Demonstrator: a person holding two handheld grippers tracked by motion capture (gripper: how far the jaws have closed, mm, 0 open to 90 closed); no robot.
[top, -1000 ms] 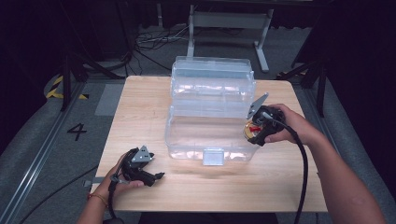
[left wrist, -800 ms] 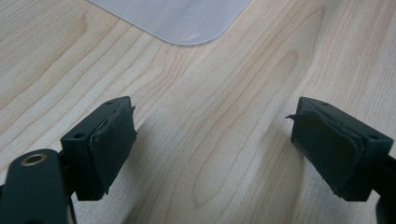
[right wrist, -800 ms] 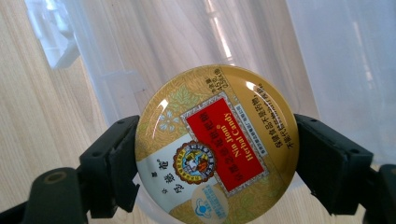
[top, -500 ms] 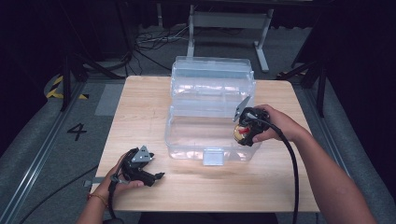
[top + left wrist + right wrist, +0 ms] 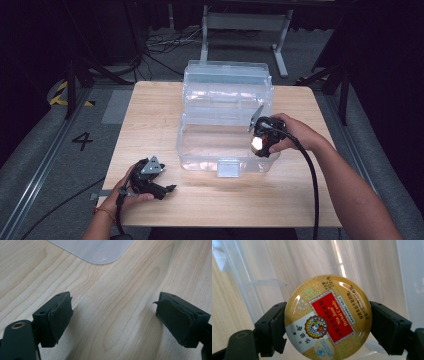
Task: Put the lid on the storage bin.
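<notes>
A clear plastic storage box (image 5: 225, 125) with its lid tipped back stands in the middle of the wooden table (image 5: 150, 115). My right gripper (image 5: 327, 322) is shut on a round gold candy tin (image 5: 328, 317) with a red label, its jaws pressing the tin's two sides. From above, the tin (image 5: 258, 144) hangs just inside the box's right end, over its floor. My left gripper (image 5: 167, 189) rests on the table near the front left, held by a hand. Its jaws stand wide apart over bare wood, with nothing between the pads (image 5: 61, 315).
The box's front latch (image 5: 228, 167) faces the table's near edge. A rounded corner of the box (image 5: 97, 251) lies ahead of the left gripper. A black cable (image 5: 312, 185) trails from the right gripper along the forearm. Metal frame legs and floor cables stand behind the table.
My right gripper has carried the tin leftward and down, from beside the box's right wall to just inside it. The left gripper has stayed put.
</notes>
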